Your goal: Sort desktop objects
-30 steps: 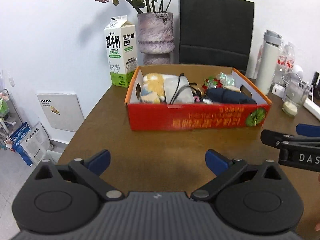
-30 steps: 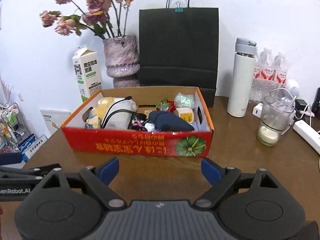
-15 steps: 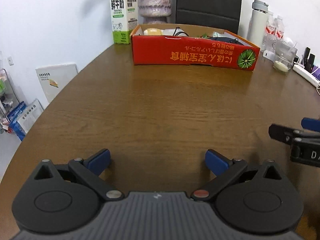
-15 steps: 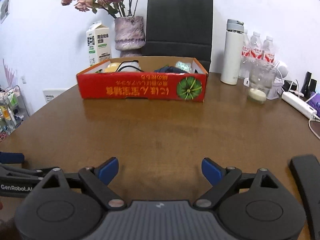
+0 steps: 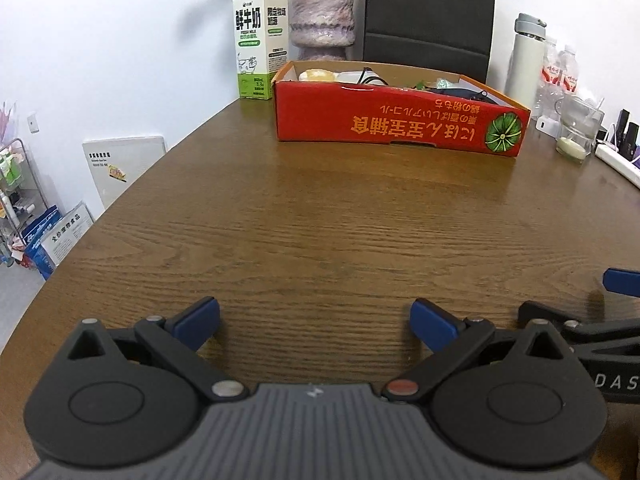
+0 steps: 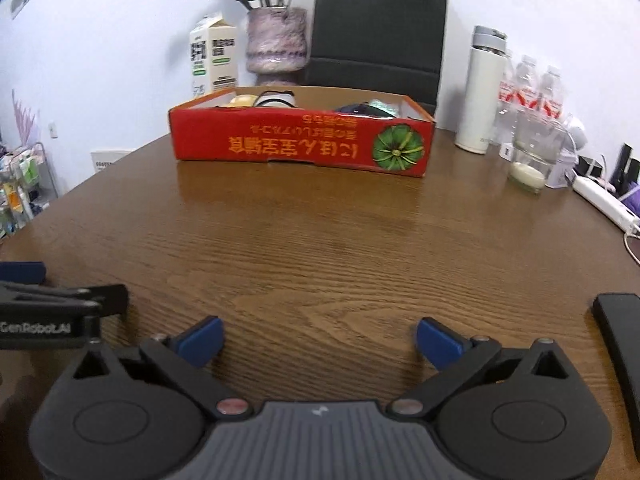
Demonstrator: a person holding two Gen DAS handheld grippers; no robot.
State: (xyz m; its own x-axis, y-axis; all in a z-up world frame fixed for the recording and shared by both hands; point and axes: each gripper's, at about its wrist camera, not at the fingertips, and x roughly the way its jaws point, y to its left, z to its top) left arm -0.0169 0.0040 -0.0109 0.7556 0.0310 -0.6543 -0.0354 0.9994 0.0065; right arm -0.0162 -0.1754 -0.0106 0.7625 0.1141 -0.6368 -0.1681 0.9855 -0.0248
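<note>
A red cardboard box [image 5: 396, 128] with orange print stands at the far side of the brown table [image 5: 320, 216]; it also shows in the right wrist view [image 6: 300, 142]. It holds several items, among them a yellow object [image 5: 318, 75] and a white item with a black cable [image 5: 362, 76]. My left gripper [image 5: 315, 320] is open and empty, low over the near table. My right gripper [image 6: 319, 340] is open and empty, beside the left one. Each gripper shows at the edge of the other's view.
A milk carton [image 5: 260, 64], a stone vase [image 5: 322, 20] and a black paper bag [image 5: 428, 20] stand behind the box. A white flask [image 6: 482, 92], water bottles, a glass jar [image 6: 530, 156] and a power strip [image 6: 604, 200] are at right. A black flat object [image 6: 624, 352] lies near right.
Both grippers have drawn back from the box and dropped low over the near table. The box now looks far and small. Both stayed open and empty.
</note>
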